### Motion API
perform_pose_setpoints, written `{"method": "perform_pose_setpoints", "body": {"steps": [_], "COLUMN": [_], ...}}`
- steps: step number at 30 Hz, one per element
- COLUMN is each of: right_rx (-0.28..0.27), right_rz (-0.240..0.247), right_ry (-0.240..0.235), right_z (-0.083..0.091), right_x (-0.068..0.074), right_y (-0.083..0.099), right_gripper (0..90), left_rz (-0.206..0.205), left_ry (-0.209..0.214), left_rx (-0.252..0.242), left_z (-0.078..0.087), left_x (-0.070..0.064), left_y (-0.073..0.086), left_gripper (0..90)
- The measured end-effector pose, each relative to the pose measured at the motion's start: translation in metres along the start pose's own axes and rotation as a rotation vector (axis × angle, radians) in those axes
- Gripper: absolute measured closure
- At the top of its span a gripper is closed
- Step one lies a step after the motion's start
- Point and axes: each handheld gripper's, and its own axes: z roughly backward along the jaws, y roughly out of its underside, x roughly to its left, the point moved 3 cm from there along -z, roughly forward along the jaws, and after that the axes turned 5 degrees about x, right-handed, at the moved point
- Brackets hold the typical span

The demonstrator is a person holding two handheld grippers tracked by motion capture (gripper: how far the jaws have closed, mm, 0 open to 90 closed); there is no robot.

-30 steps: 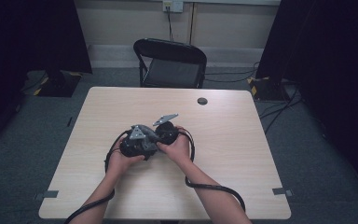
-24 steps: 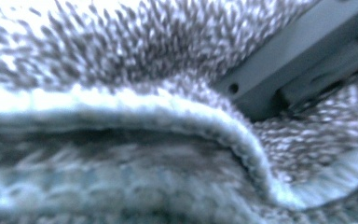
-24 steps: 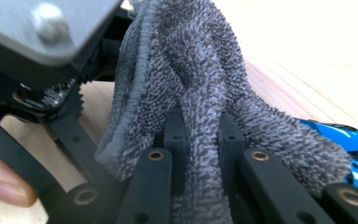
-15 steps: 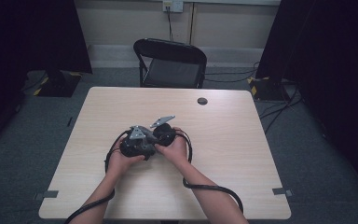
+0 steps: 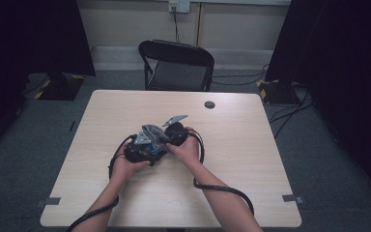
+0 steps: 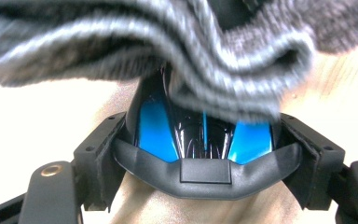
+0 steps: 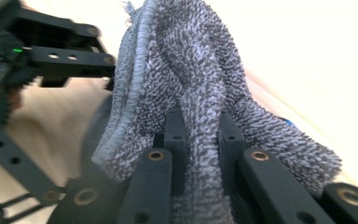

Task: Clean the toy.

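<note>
your right gripper [image 7: 198, 140] pinches the grey cloth [image 7: 191, 88] tight. your left gripper [image 6: 205, 154] squeezes the blue and black thing [image 6: 205, 135] under it, in the middle of the table [image 5: 251, 159].

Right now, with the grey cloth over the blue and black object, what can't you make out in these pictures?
- Glossy blue and black plastic object: its upper part is hidden by the grey terry cloth in the left gripper view, so I cannot identify it.
- Left gripper and right gripper: too small and bunched in the high view.
- Small dark round thing on the table: too small to identify.
</note>
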Motion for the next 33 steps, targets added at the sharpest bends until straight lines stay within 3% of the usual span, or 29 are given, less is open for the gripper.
{"method": "perform_pose_setpoints", "body": {"steps": [8, 33], "right_rx": [-0.002, 0.023], "right_rz": [-0.047, -0.111], "right_ry": [0.0, 0.095], "right_z": [0.001, -0.003], "right_x": [-0.022, -0.058], "right_y": [0.006, 0.016], "right_gripper": [79.3, 79.2], "left_rz": [0.0, -0.002], "left_ry": [0.0, -0.002], "left_rx": [0.0, -0.001], "left_z": [0.0, 0.0], "left_x": [0.0, 0.0], "left_y": [0.0, 0.0], "left_gripper": [24.2, 24.2]}}
